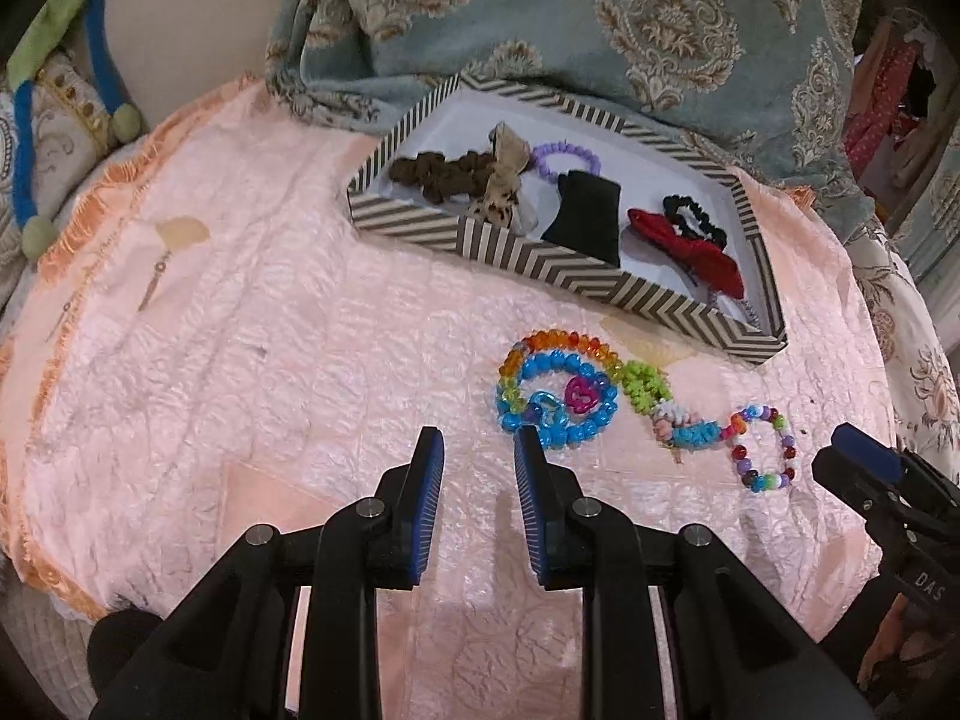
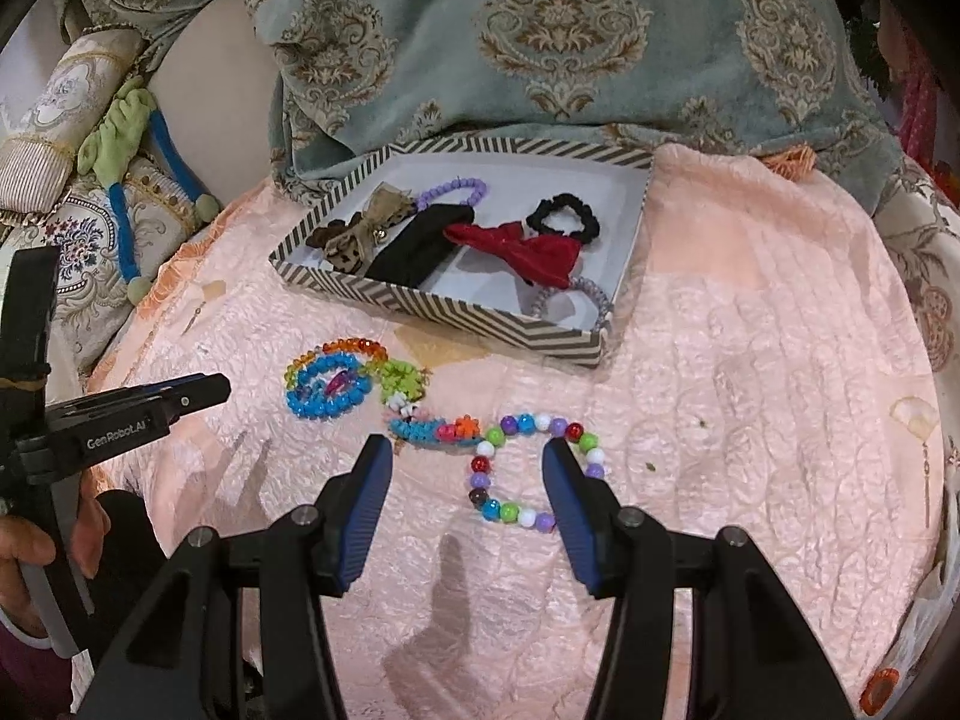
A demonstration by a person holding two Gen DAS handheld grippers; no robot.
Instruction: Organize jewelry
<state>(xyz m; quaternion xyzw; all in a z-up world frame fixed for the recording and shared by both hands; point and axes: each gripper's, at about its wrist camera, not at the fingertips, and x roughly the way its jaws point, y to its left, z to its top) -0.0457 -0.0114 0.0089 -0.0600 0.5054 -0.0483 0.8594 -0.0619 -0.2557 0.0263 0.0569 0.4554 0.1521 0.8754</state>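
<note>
A striped box (image 1: 528, 258) (image 2: 480, 315) holds hair ties, a red bow (image 1: 690, 249) (image 2: 528, 252), a black band and a purple bead bracelet. In front of it on the pink cloth lie a blue bead bracelet (image 1: 558, 396) (image 2: 327, 390) inside an orange-rainbow one, a green scrunchie (image 1: 645, 384) (image 2: 399, 378), a blue knit tie (image 1: 690, 435) (image 2: 420, 429) and a multicolour bead bracelet (image 1: 762, 450) (image 2: 534, 468). My left gripper (image 1: 479, 441) is open just left of the blue bracelet. My right gripper (image 2: 468, 450) is open, straddling the multicolour bracelet's near side.
A patterned teal blanket (image 1: 600, 18) (image 2: 540, 42) is bunched behind the box. A cushion with a green and blue toy (image 1: 54, 102) (image 2: 126, 180) lies at the left. The pink cloth (image 1: 240, 360) (image 2: 750, 390) covers a rounded surface with fringed edges.
</note>
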